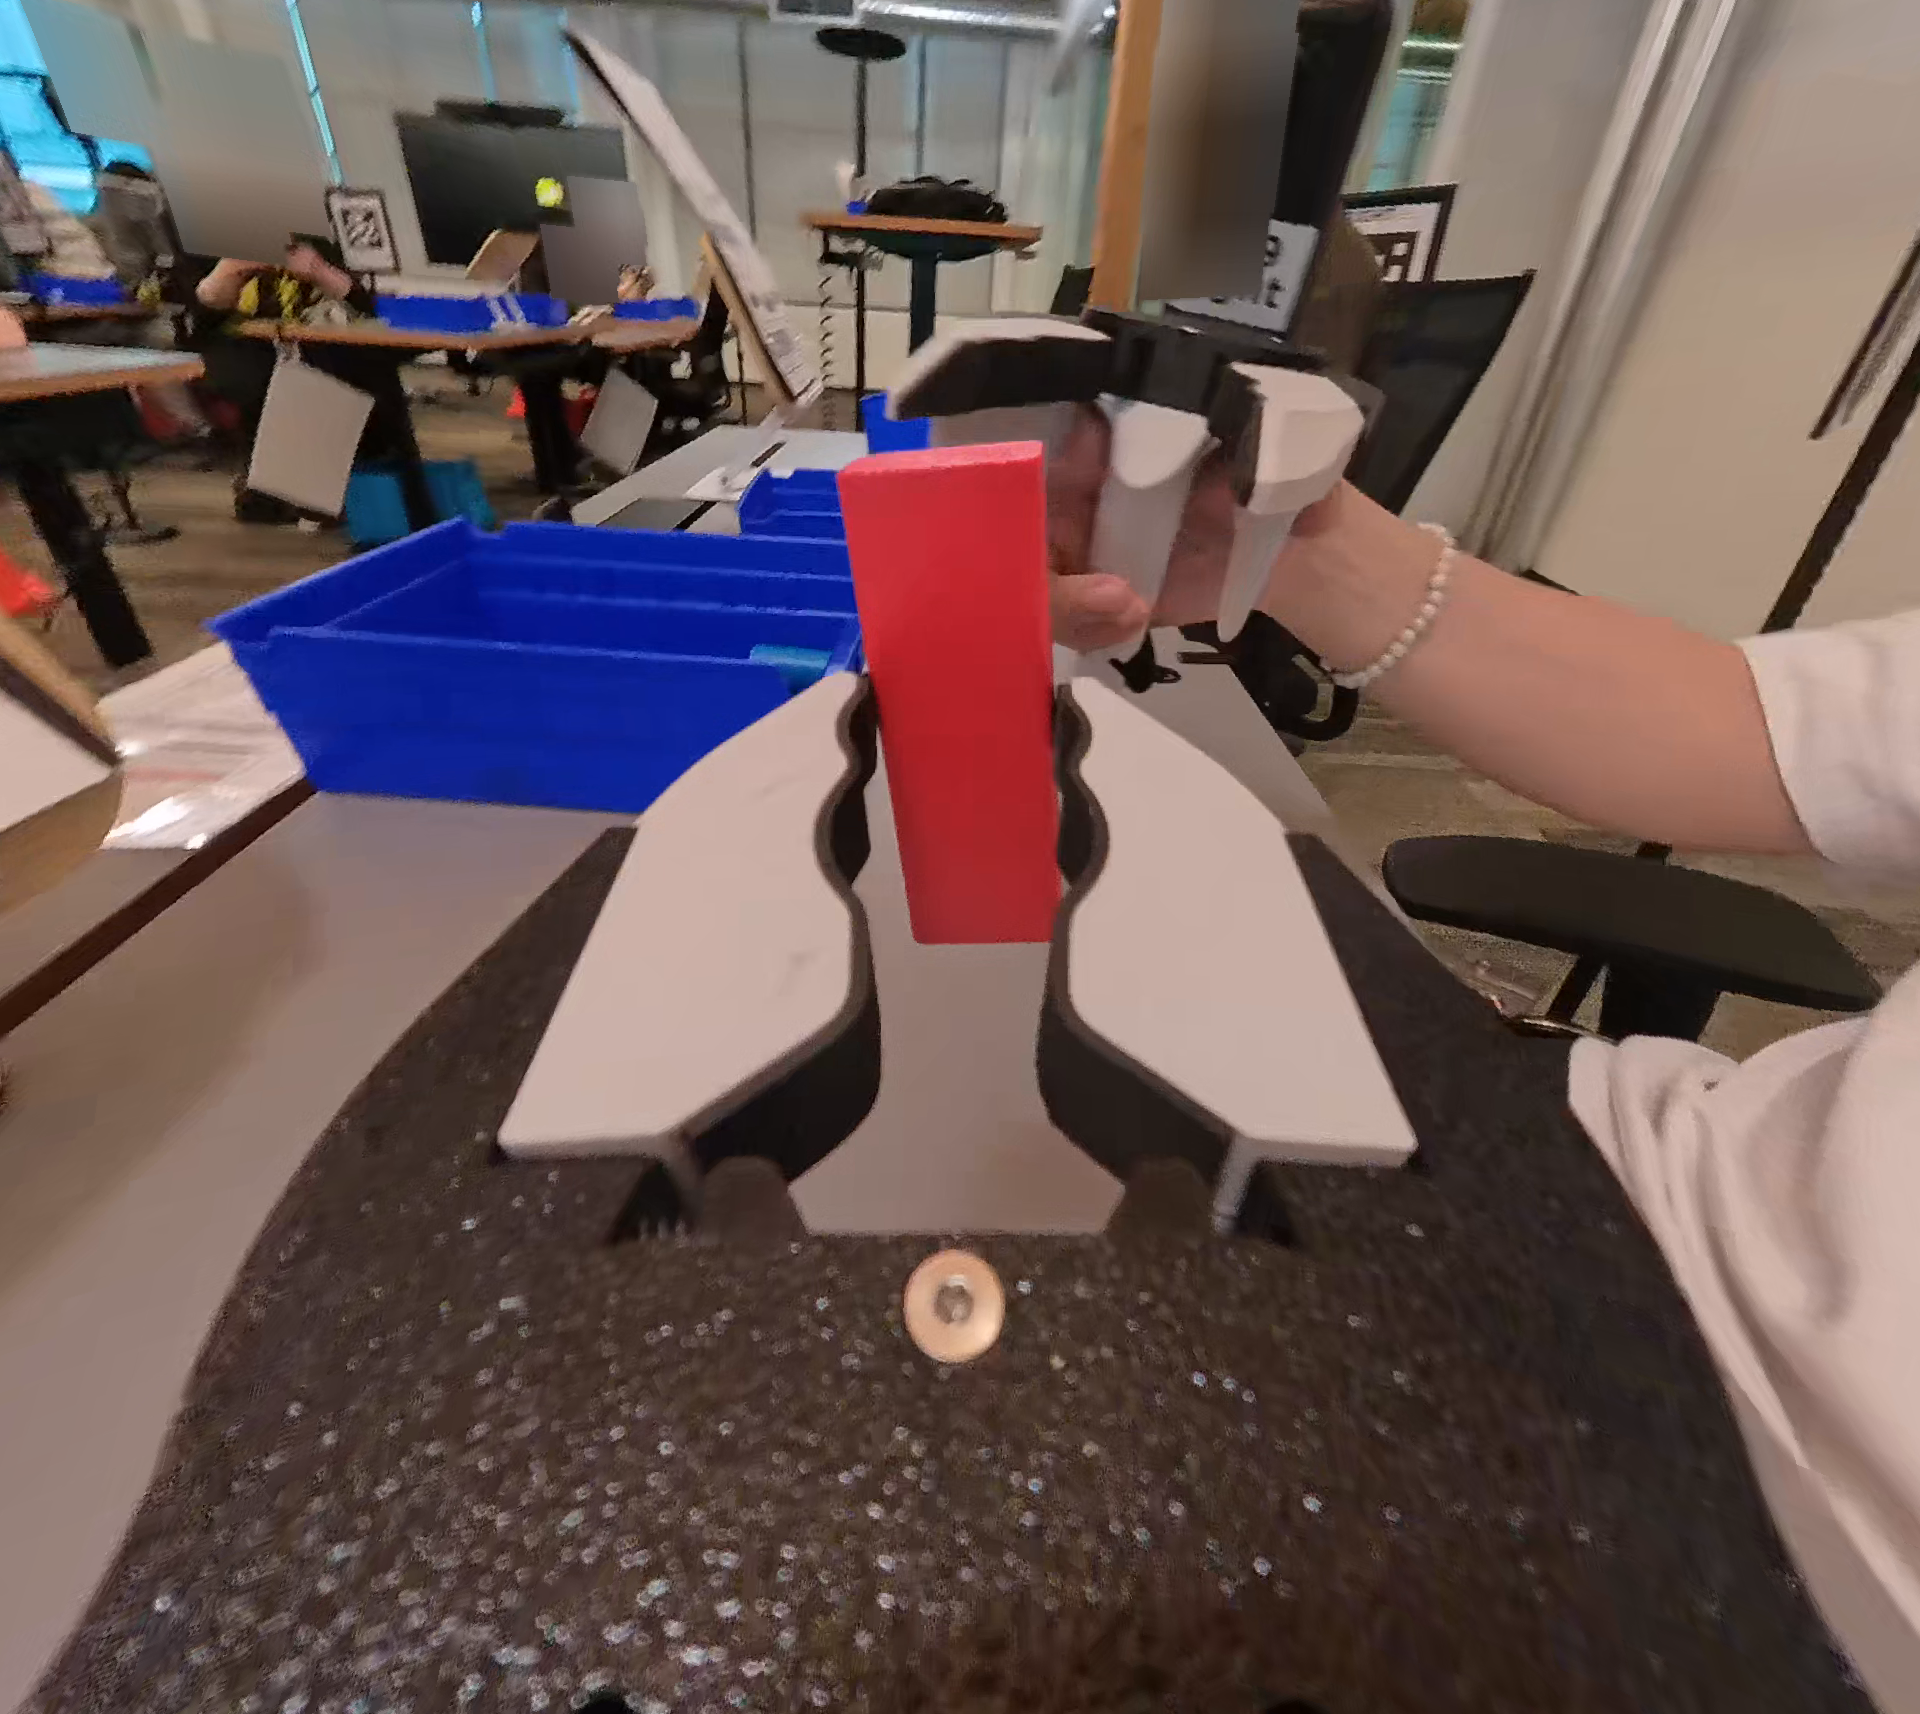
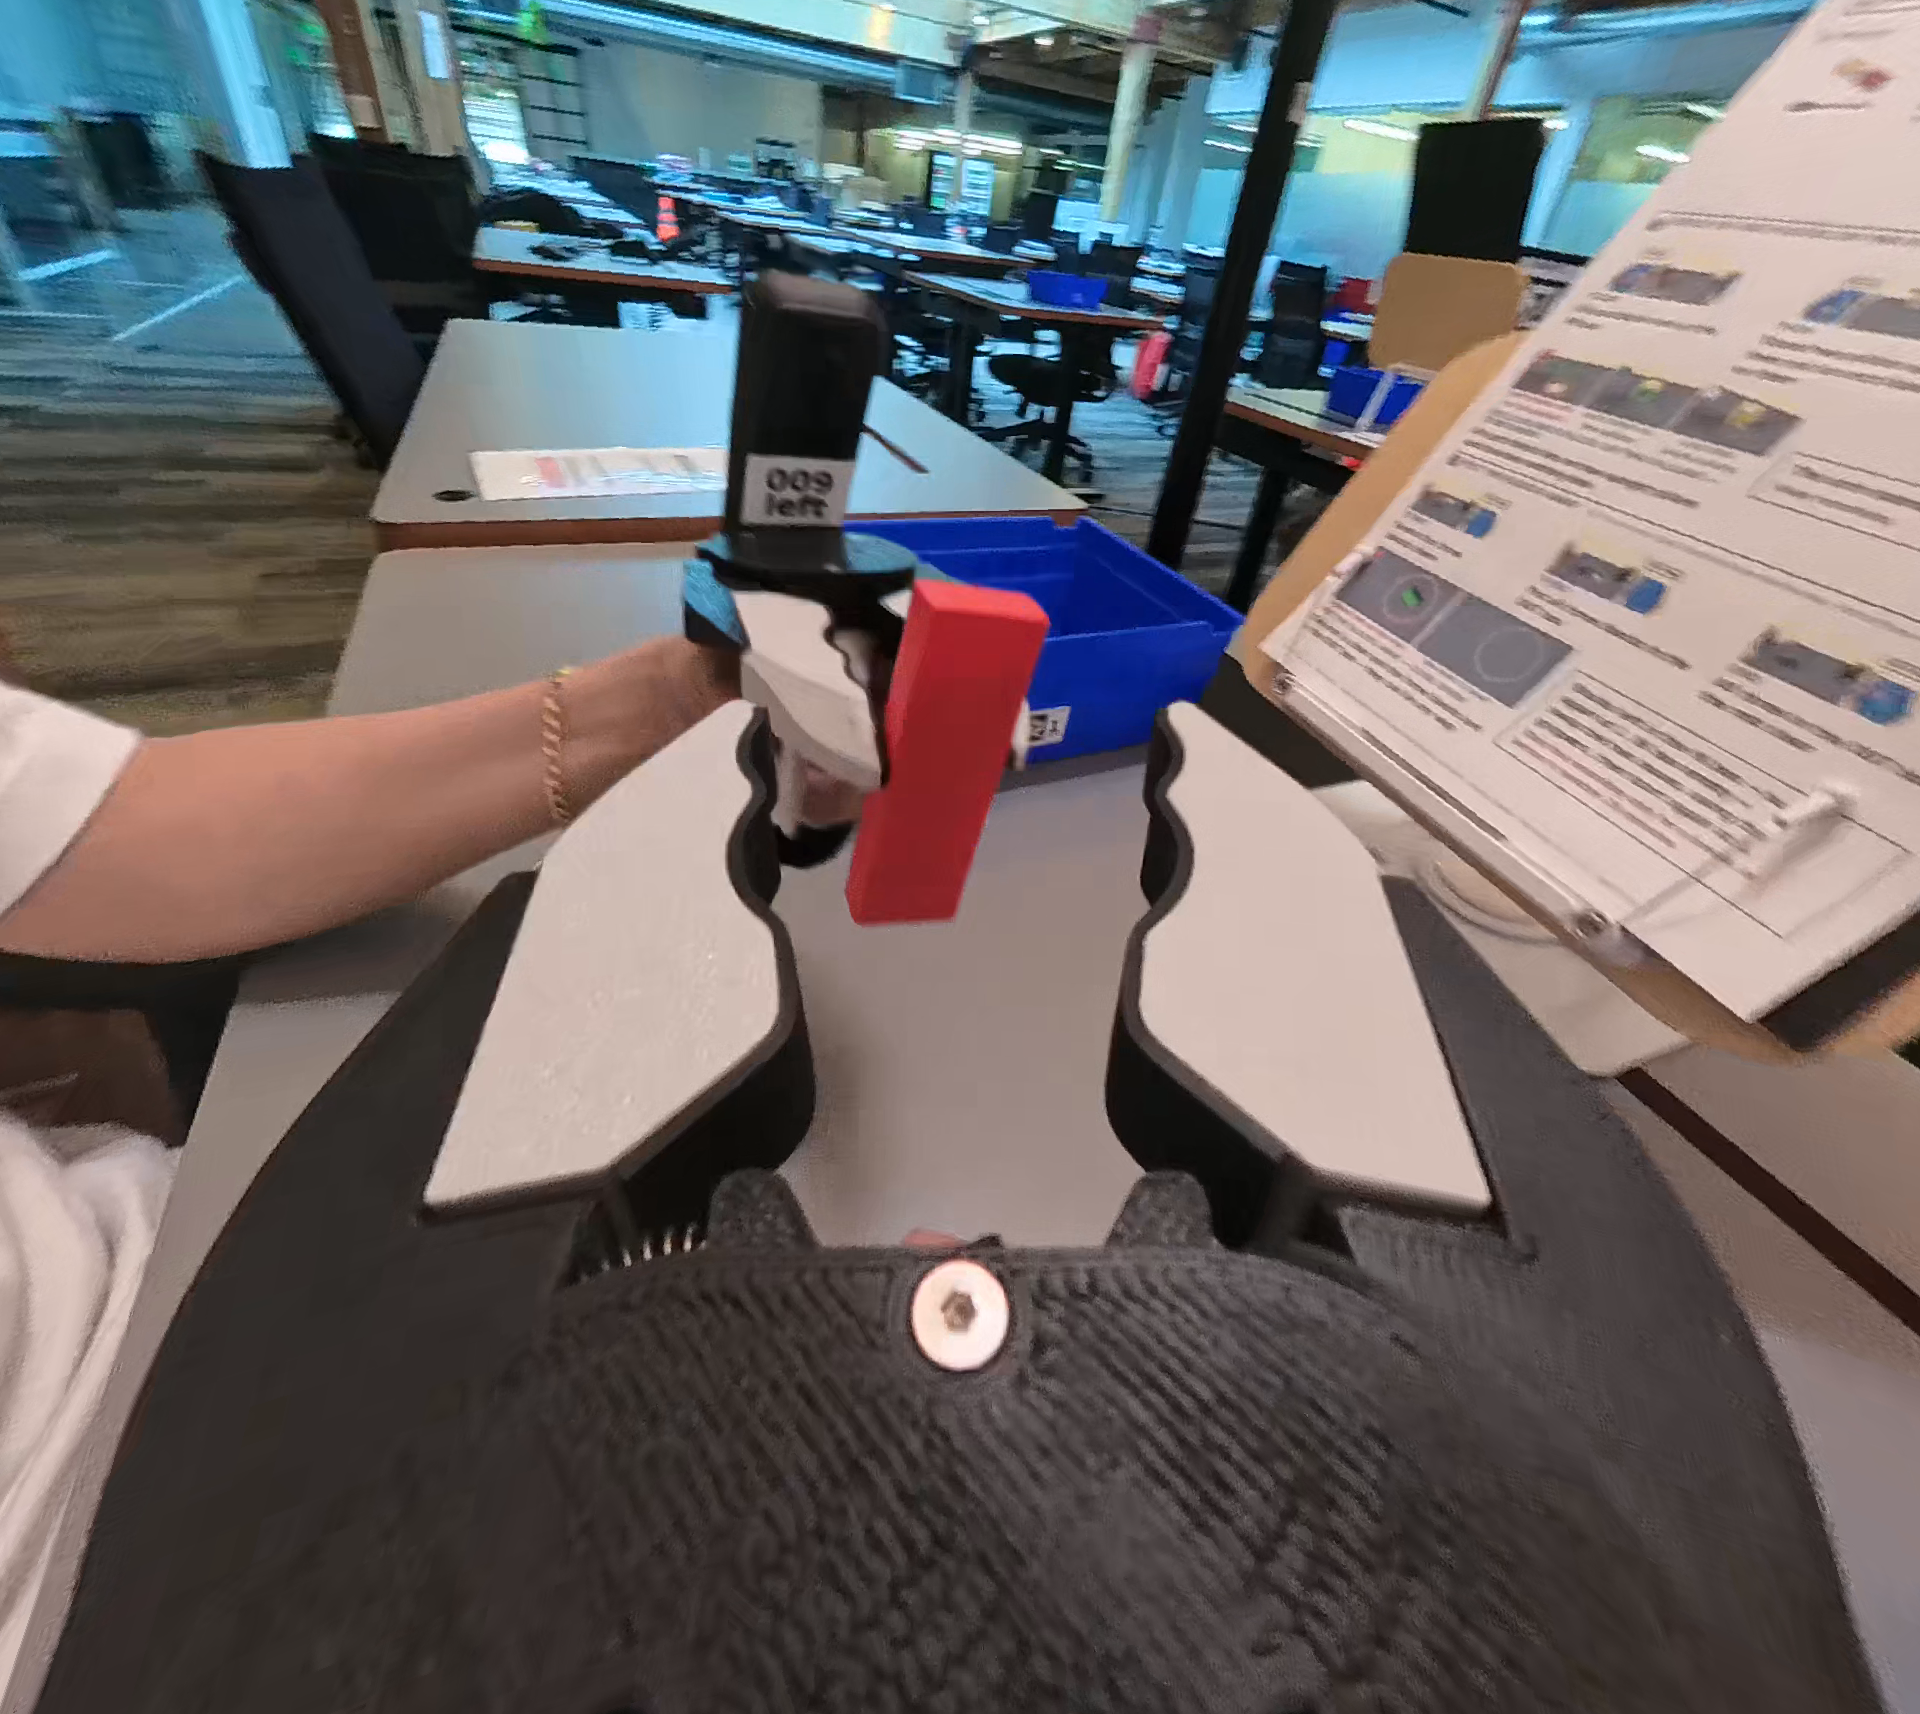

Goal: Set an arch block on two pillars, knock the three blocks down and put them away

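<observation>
Red block (image 1: 956, 688) stands near upright, pinched between the left tool's (image 1: 961, 791) fingers above the grey surface (image 1: 260, 989), with a blue bin (image 1: 540, 698) beyond, while the right tool (image 2: 961, 817) hovers spread and empty just beside it.

White printed label (image 2: 796, 492) on left gripper's black handle (image 2: 800, 407), printed instruction sheet (image 2: 1662, 542) on angled board

A grey table (image 2: 582, 625) carries a blue bin (image 2: 1122, 636), a leaning instruction board (image 2: 1621, 584) and papers (image 1: 197, 750).
</observation>
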A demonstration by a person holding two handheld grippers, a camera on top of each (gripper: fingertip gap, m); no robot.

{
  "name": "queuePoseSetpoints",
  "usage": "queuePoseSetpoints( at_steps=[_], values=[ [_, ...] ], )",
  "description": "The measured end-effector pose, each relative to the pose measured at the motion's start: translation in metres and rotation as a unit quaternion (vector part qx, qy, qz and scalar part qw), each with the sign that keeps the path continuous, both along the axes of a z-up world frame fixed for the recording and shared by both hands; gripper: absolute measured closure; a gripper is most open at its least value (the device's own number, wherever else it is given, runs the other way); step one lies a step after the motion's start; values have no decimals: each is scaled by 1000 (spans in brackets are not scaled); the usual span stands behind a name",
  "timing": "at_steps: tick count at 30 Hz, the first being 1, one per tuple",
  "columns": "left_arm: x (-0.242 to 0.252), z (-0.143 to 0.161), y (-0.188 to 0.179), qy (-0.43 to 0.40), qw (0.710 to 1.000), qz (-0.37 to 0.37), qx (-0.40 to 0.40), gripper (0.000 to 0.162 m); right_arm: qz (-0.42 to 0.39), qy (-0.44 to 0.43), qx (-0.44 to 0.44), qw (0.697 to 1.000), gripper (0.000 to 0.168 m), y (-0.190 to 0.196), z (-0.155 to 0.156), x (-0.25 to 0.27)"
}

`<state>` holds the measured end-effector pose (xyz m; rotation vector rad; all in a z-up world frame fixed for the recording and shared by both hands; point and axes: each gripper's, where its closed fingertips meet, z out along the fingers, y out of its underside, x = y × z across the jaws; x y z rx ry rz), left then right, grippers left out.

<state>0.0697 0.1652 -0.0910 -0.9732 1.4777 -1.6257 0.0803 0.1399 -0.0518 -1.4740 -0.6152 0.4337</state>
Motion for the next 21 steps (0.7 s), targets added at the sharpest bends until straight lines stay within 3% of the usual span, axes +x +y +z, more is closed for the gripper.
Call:
queuePoseSetpoints(
  at_steps=[6,13,16,21],
  values=[
    [17,-12,-4,-10,998,4,62,130,47,-13,-37,998,113,20,-21,-1],
    [17,-28,1,1,999,11,52,130,74,62,-38,995,126,37,-33,-3],
    [16,-34,4,6,999,12,43,130,87,61,-34,994,137,37,-37,-7],
    [15,-40,6,17,998,16,53,130,89,44,-37,994,138,39,-44,-9]
  ],
)
